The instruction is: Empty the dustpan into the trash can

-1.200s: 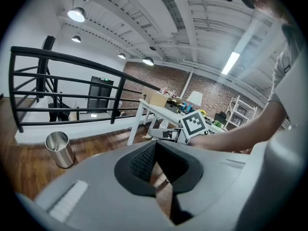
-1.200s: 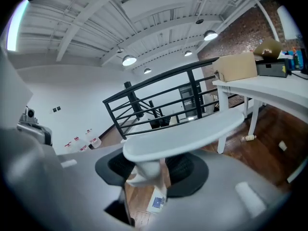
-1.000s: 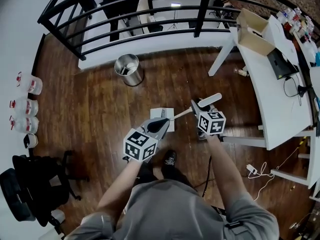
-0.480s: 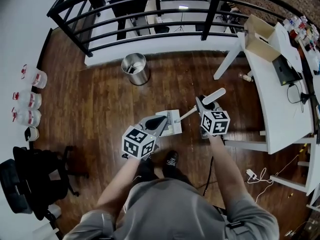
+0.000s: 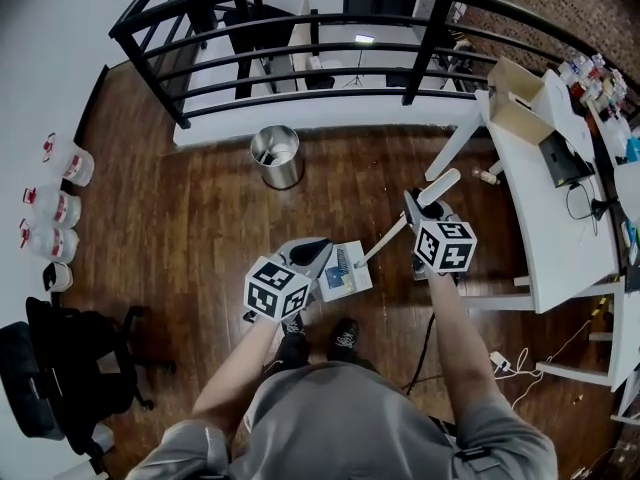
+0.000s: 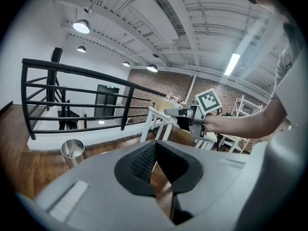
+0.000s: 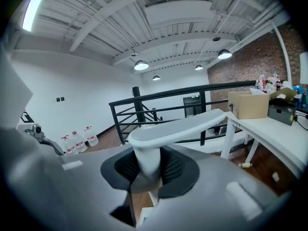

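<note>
Dark wood flooring (image 5: 200, 218) spreads below a black railing (image 5: 300, 28).

The right gripper (image 7: 147, 172) has its jaws closing on the dustpan handle (image 7: 144, 160). The white stem stands upright between the ribbed pads (image 7: 175, 167) and touches them, and its curved grip sticks out above the fingertips. In the head view this gripper (image 5: 418, 211) is at the right. The handle (image 5: 385, 238) slants from it down to the left, to the dustpan (image 5: 345, 271).

The pan has small bits in it, too small to identify, and lies just beside the tip of the left gripper (image 5: 315, 251). That gripper's pads (image 6: 139, 160) meet at their tips with nothing between them.

The steel trash can (image 5: 278, 156) stands well apart, beyond both grippers and near the railing. A white table (image 5: 540, 198) runs along the right, and water jugs (image 5: 60, 208) line the left wall.
</note>
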The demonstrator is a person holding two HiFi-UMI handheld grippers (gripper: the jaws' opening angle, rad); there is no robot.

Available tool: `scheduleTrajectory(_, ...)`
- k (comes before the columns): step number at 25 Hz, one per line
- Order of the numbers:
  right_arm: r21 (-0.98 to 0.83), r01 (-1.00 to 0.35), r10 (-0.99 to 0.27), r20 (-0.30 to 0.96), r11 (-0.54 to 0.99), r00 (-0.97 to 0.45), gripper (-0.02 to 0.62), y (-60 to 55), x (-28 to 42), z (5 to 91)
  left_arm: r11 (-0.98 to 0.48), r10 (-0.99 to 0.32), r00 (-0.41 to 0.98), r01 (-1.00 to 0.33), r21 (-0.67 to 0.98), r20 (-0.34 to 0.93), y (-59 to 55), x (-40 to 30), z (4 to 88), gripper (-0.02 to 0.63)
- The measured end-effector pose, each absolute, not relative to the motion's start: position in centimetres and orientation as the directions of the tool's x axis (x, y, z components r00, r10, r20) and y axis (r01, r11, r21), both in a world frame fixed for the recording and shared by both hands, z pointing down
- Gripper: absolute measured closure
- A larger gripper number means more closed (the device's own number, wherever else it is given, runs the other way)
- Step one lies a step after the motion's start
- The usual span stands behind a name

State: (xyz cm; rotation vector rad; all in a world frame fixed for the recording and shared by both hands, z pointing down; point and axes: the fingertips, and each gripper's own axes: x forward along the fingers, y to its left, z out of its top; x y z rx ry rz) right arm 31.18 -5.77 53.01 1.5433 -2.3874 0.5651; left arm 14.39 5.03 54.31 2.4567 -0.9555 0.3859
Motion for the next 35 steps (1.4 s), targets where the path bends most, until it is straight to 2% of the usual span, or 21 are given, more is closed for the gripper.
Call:
scheduleTrajectory(4, -0.171, -0.927, -0.846, 0.379, 0.335, -0.375, 0.522, -6.6, 28.6, 49.4, -0.673, -0.538, 0.721, -0.679, 0.292, 0.437, 4.5, 10.6, 53.6, 0.601)
scheduleTrajectory(15, -0.13, -0.953, -0.932, 0.21, 0.273, -0.295, 0.522, -13.8, 22.1, 37.7, -0.714, -0.567, 0.746, -0.656, 0.243, 0.349, -3.5, 1.2, 49.0, 0.601)
scheduleTrajectory(30, -0.1, -0.9, -0.901, 0.044, 0.425, -0.431, 0.525, -35.7, 13.7, 26.6, -0.618, -0.682, 0.649, -0.758, 0.21, 0.338, -21.5, -3.1, 46.8, 0.601)
scheduleTrajectory(35, -0.09, -0.893, -0.894, 0.045, 0.441, -0.446, 0.525, -42.1, 10.8, 26.2, -0.592, -0.709, 0.628, -0.777, 0.215, 0.321, -26.3, -5.2, 46.3, 0.601)
